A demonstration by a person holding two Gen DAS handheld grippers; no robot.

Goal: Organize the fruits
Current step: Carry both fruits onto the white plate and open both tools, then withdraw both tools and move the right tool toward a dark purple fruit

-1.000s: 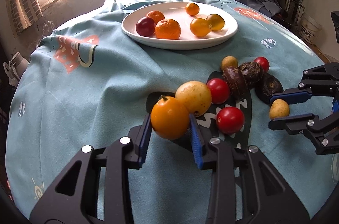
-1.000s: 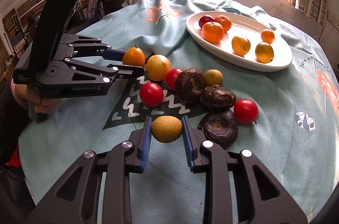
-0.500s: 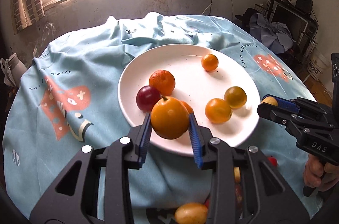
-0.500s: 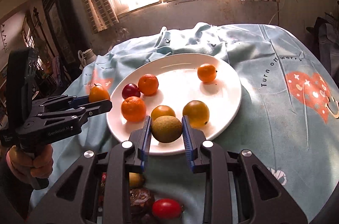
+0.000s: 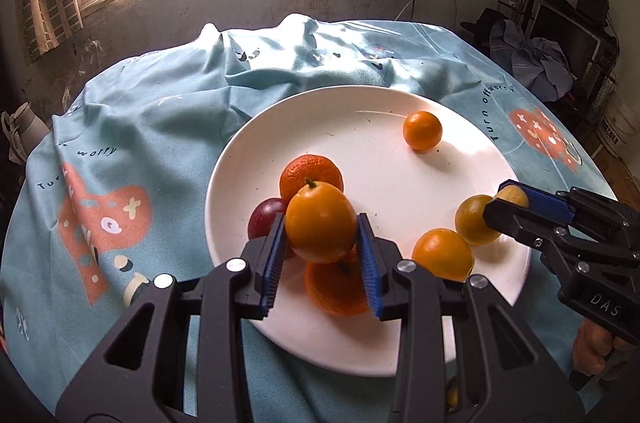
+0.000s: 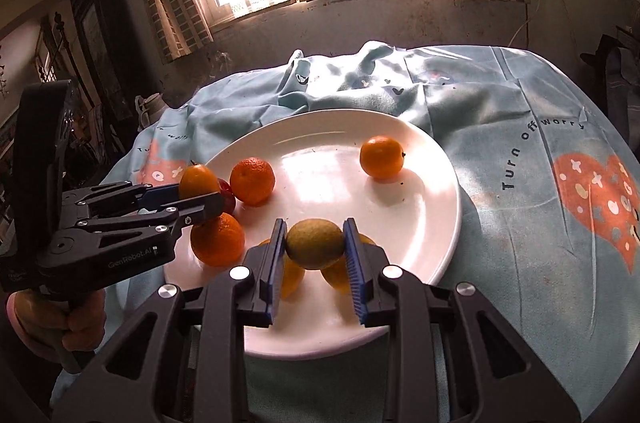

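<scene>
My left gripper is shut on an orange round fruit and holds it over the near left part of the white plate. My right gripper is shut on a small yellow-green fruit and holds it over the plate's near edge. The plate holds two mandarins, a dark red plum, a small orange fruit and two yellow-orange fruits. Each gripper shows in the other's view, the left and the right.
The plate sits on a light blue printed cloth over a round table. The cloth is bunched in folds behind the plate. A wall with a window stands behind. Clutter and a monitor are at the far right.
Both grippers have carried their fruits from the loose pile on the cloth to above the plate. The pile has dropped out of view below.
</scene>
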